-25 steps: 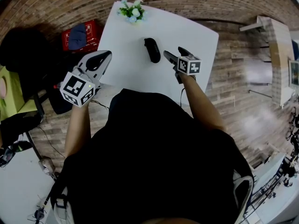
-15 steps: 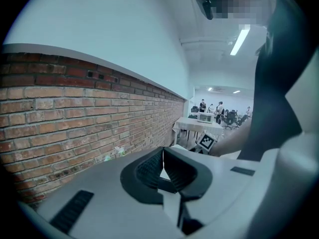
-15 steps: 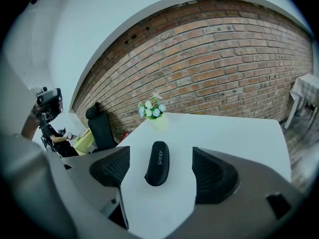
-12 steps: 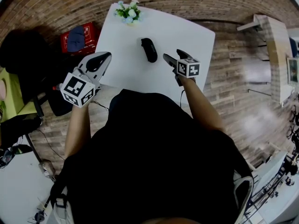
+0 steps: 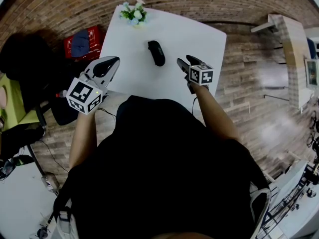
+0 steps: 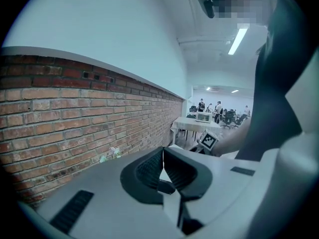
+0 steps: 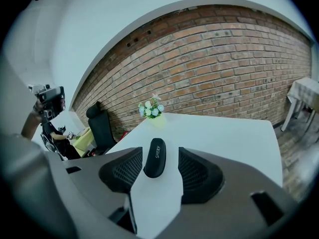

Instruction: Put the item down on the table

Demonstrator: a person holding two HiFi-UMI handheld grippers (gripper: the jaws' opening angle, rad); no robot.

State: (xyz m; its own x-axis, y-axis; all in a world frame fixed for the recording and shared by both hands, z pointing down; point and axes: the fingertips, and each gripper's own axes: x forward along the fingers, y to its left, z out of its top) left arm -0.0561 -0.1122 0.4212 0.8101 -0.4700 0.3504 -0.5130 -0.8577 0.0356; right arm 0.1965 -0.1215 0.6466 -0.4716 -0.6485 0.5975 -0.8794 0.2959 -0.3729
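the white table [image 5: 194, 39] already bears the black case [image 5: 156, 53], lying flat. the right gripper [image 5: 180, 62] holds nothing, and its half-parted jaws have just been closing. it should draw back without nudging the case, while the left gripper [image 5: 115, 60] is pinched shut and empty.

White square tabletop [image 5: 189, 39], matte, set against brick wall at far side. Black oblong case [image 5: 156, 53] lies flat on it, near middle, long axis running roughly from near edge to far edge; light lettering on lid, seen in right gripper view. Small bunch of flowers [image 5: 132, 13], white and pale-blue blooms with green leaves, at far left corner, well apart from case. Tabletop stands over plank floor [image 5: 249, 83].
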